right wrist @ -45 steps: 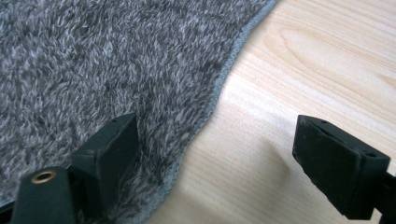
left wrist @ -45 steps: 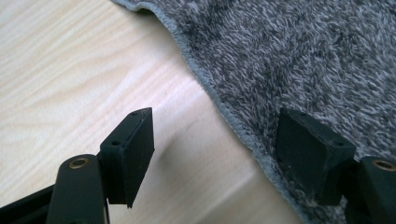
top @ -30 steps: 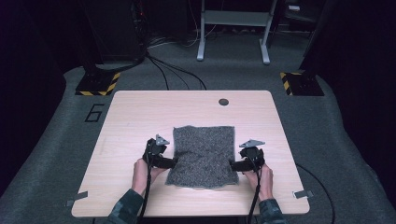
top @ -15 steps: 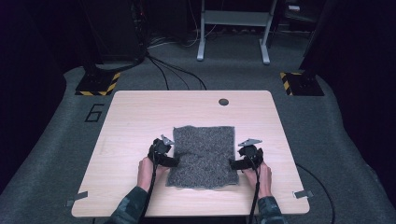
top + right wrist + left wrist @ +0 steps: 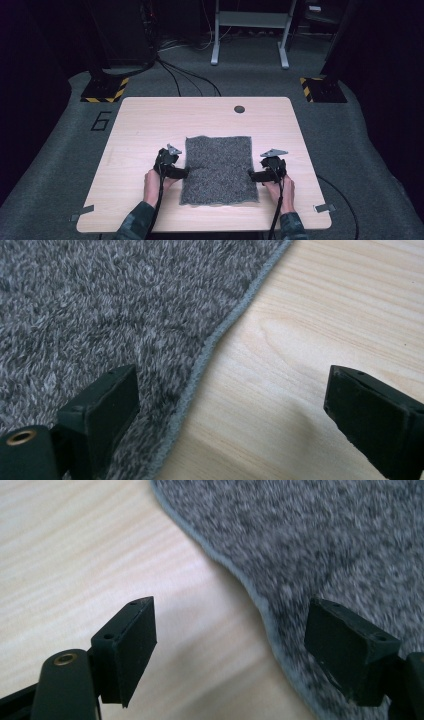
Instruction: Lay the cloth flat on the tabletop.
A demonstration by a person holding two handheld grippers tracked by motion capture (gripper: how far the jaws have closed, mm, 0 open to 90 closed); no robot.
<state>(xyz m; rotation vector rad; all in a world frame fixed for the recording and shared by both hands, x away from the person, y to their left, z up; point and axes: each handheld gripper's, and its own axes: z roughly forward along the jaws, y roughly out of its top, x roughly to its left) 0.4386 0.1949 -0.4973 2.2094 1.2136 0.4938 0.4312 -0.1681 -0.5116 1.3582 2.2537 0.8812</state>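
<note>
The grey cloth (image 5: 219,170) is lying flat on the near half of the wooden surface (image 5: 150,125), between the two hands and well short of the dark round grommet (image 5: 239,109) near the far edge. Compared with the high view one second back, the cloth's outline is unchanged and no edge is raised, while both hands are sitting slightly closer to its side hems. The left tongs (image 5: 181,173) are now resting against the left hem, and the right tongs (image 5: 254,175) against the right hem, at roughly the same distance up the cloth from its near edge. In the left gripper view, the left tongs (image 5: 235,645) are standing wide apart, straddling the stitched hem (image 5: 260,615): one jaw is hovering over bare wood, the other over the pile. In the right gripper view, the right tongs (image 5: 230,410) are likewise standing wide apart across the hem (image 5: 200,365), with one jaw over the pile and one over the wood. Neither pair is pressing on the fabric, so nothing is being held. This arrangement is indicating an approach stage now completing: both sets of jaws are lined up on opposite hems, ready to close. The next step is probably calling for a simultaneous pinch on both hems, after which a lift or fold could begin. A risk is that a jaw slides over the pile without catching the thin edge.
</note>
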